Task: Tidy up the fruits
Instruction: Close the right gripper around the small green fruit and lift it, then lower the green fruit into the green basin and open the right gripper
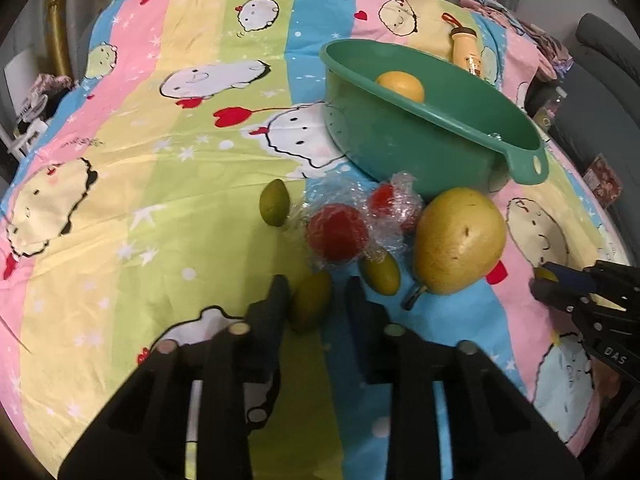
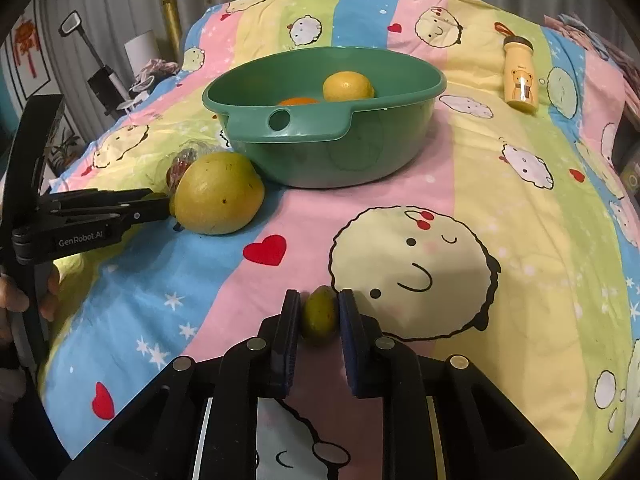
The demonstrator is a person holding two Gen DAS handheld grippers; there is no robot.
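The left gripper (image 1: pixel 314 300) has its fingers closed on a small green fruit (image 1: pixel 310 300) lying on the striped cartoon-print bedsheet (image 1: pixel 120 208), though in the left wrist view there seems to be a sliver of space beside one finger, so how firm the clamp is cannot be told for sure. The right gripper (image 2: pixel 319 314) is clamped on another small green fruit (image 2: pixel 319 316), both blue pads pressed against its sides, on a pink stripe next to a round yellow cartoon face. Ahead of the left gripper lie two more small green fruits, one (image 1: pixel 274 202) off by itself to the left and one (image 1: pixel 380 272) just beside a big yellow-green pear (image 1: pixel 458 240). Between them sit two red fruits wrapped in clear plastic film (image 1: pixel 360 220), touching each other. Beyond the pear stands a green plastic basin (image 2: pixel 320 136) with a holed handle tab; inside it rest a yellow citrus fruit (image 2: pixel 347 86) and an orange one (image 2: pixel 298 101), only the top of which shows over the rim. A small yellow bottle (image 2: pixel 519 76) with a bear picture lies on the sheet well off to the basin's right.
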